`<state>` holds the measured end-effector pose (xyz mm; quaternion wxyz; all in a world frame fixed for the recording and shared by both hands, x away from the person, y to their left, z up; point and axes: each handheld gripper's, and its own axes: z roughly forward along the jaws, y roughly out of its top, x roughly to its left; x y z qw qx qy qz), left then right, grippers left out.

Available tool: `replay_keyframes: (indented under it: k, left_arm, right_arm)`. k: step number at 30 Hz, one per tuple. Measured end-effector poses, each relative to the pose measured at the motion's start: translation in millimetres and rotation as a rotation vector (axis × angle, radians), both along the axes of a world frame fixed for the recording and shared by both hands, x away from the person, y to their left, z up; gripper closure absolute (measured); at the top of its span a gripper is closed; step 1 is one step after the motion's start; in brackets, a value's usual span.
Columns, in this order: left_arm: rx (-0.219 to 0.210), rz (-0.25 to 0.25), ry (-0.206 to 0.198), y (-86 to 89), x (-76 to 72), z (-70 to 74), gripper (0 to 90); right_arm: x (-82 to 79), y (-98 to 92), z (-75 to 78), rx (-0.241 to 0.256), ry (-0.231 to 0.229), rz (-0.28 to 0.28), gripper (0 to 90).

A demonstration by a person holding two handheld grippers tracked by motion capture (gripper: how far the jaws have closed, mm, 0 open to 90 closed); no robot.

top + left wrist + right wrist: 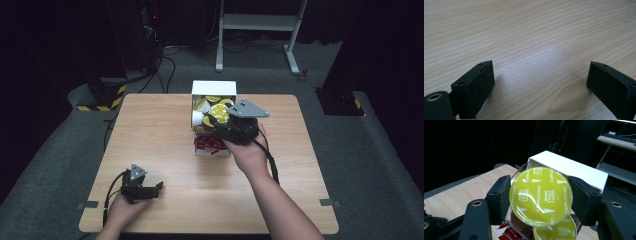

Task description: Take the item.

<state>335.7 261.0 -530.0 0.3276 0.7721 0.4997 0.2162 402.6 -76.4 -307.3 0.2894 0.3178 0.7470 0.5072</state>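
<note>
- I found the right gripper point(541, 197) clamped on a yellow-green capsule point(541, 196), one black jaw against each side of its rim; the foil lid faced the right gripper view's camera and read "Dolce Gusto" and "Cappuccino".
- In the high view, the right gripper point(216, 120) sat over the white box point(214, 88), which lay at the far middle of the wooden table point(150, 150), and the capsule point(220, 114) was held at the box's opening.
- I noted more capsules point(212, 99) of the same yellow-green inside the box, plus white capsule sides at its left edge.
- A second yellow-green lid point(555, 230) showed just below the held capsule in the right gripper view.
- Red wrappers point(209, 145) lay at the near end of the box; in the right gripper view they appeared at the bottom point(510, 235). I could not tell what they contained.
- The left gripper point(159, 187) rested on the near left part of the table, well apart from the box, with the person's left hand point(122, 207) on it.
- Left gripper point(540, 82) jaws stood wide apart with nothing but bare wood grain between them.
</note>
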Motion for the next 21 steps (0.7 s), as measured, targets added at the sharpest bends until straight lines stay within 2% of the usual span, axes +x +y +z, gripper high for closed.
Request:
replay_keyframes:
  k: [7,21]
  left_arm:
    - [0.004,-0.002,-0.002,0.3,0.1,0.1,8.2]
    - [0.004,-0.002,-0.003,0.3,0.2,0.0,8.2]
  right_arm:
    - [-8.1,-11.7,-1.2,0.013,-0.001,-0.003,38.0]
    - [-26.9,-34.4,-15.2,0.021,-0.011,-0.008,38.0]
